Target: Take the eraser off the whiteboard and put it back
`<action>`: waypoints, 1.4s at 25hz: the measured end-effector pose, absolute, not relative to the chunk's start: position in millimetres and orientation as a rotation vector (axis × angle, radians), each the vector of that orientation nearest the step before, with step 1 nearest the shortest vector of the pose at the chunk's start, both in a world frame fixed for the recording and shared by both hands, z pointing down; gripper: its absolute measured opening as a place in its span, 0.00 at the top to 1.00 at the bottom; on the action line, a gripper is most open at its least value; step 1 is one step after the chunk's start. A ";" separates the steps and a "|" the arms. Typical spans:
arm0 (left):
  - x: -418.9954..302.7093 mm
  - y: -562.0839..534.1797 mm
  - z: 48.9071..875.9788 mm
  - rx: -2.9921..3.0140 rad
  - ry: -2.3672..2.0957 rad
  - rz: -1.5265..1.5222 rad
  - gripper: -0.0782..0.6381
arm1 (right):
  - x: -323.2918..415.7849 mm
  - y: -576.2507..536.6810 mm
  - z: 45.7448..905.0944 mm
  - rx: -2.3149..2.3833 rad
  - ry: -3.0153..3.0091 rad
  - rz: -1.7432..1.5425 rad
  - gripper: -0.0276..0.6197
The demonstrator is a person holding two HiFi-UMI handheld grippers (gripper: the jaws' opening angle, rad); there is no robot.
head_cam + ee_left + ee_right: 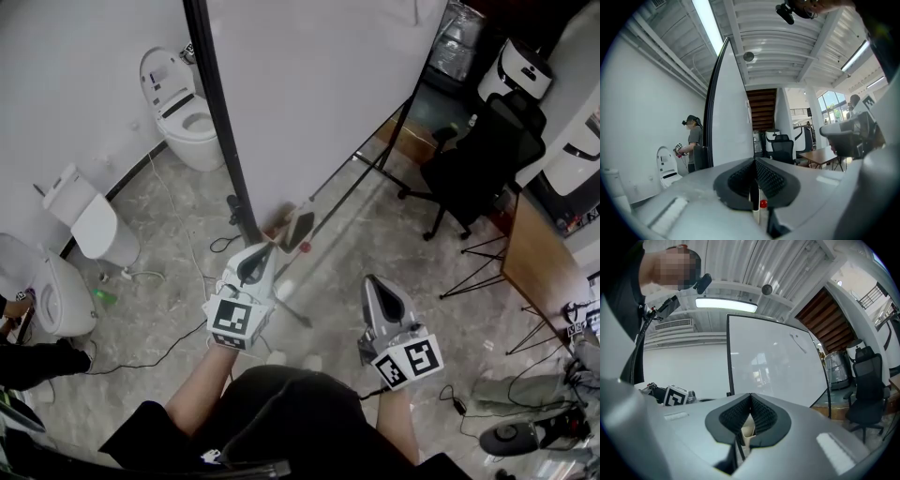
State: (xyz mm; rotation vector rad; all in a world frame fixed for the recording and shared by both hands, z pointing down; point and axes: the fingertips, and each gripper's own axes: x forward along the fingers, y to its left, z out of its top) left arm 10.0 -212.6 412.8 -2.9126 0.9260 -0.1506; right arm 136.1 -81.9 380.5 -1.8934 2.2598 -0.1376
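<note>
Left tool (271, 247) is pinched closed on nothing — the dark, flat oblong eraser (300, 229) lies just ahead of its tip, low against the white whiteboard (319, 94), long axis slanting up-right; right tool (375, 283), also closed, sits farther off.

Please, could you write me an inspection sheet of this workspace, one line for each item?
surface: grey marble floor, work done standing.
job's things: whiteboard upright on a black stand; eraser by its lower edge.
clutter: small green thing on the floor near the toilets.
grippers: left gripper closed on the thin dark eraser; right gripper closed, nothing seen held.
cables: black cable loose across the floor.
surroundings: toilets, office chair, wooden table.
</note>
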 end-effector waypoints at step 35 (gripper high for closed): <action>-20.8 -183.1 372.0 -2.954 0.876 0.051 0.88 | 128.1 -83.2 378.3 -1.901 2.291 -0.096 0.94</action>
